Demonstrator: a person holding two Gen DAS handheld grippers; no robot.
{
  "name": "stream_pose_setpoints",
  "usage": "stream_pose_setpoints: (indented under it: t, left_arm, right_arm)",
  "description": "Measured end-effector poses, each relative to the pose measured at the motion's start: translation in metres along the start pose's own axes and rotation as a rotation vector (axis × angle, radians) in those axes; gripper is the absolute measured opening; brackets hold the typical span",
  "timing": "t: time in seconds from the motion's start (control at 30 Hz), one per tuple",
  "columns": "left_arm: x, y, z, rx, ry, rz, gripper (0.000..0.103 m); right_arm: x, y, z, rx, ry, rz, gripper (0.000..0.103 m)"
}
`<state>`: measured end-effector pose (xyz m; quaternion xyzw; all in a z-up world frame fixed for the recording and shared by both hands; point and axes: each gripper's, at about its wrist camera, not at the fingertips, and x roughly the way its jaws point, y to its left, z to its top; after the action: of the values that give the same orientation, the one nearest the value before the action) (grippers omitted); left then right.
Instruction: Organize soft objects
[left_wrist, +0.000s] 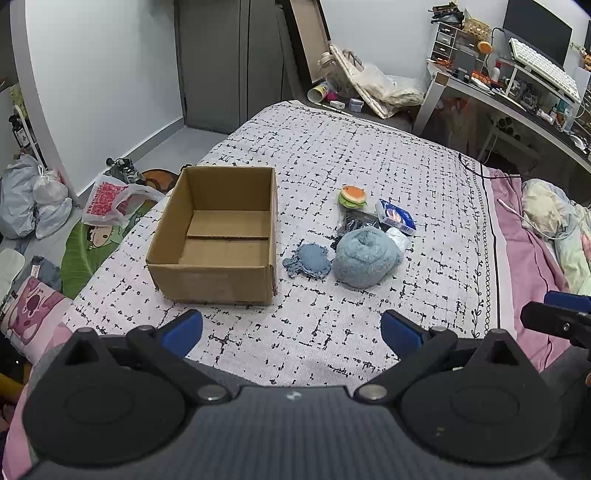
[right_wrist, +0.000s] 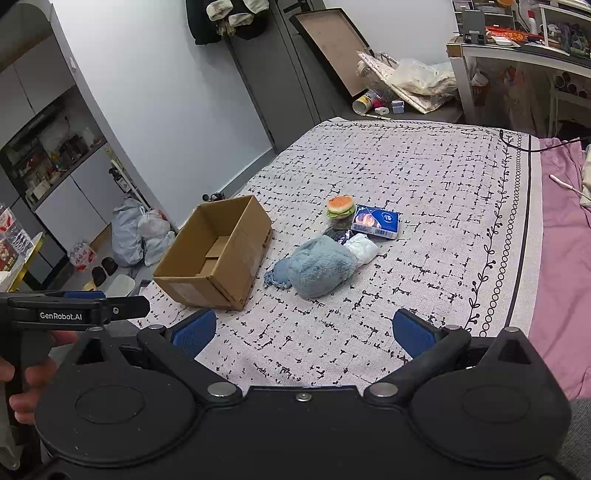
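Left wrist view: left gripper (left_wrist: 291, 330) held low over the patterned bedspread (left_wrist: 388, 166), blue pads spread wide, nothing between them. Ahead and slightly left, an open cardboard box (left_wrist: 218, 236) resting on the bed, inside bare. Just right of the box, a cluster of soft things: a small blue fringed pad (left_wrist: 308, 260) touching a fluffy light-blue plush bundle (left_wrist: 364, 256); behind these a dark item (left_wrist: 356, 221), a burger-shaped plush (left_wrist: 352, 195), a blue tissue pack (left_wrist: 395, 218) and a white crumpled piece (left_wrist: 399, 236). Part of the right gripper (left_wrist: 557, 317) poking in at the right edge.

Right wrist view: right gripper (right_wrist: 304, 330) likewise over the bedspread (right_wrist: 424, 166), fingers far apart and holding nothing. Cardboard box (right_wrist: 218, 254) ahead to the left, soft pile just beside it: plush bundle (right_wrist: 319, 269) over the fringed pad (right_wrist: 277, 275), burger plush (right_wrist: 340, 208) next to the tissue pack (right_wrist: 376, 221), white piece (right_wrist: 364, 247) between. Left gripper (right_wrist: 74, 310) seen side-on at the left edge, gripped by a hand (right_wrist: 33, 369).
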<state>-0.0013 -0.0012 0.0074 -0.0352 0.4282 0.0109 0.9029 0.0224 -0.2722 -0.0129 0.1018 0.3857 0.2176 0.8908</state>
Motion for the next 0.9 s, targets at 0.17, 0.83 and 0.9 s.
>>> stream_pose_setpoints:
  t: [0.17,0.83,0.9]
  left_arm:
    - [0.0000,-0.0002,-0.0001,0.000,0.000,0.000,0.102]
    - [-0.0013,-0.0024,0.0029,-0.011,-0.027,-0.022,0.102]
    - [-0.0002,-0.0025,0.0039,-0.016,-0.031,-0.032,0.102]
  right_arm:
    - [0.0001,-0.0005,0.0008,0.000,0.000,0.000,0.103]
    - [0.0008,-0.0019,0.0013,0.023,-0.005,-0.004,0.103]
    - [0.0019,-0.0038,0.0023,0.034,-0.005,-0.004,0.103]
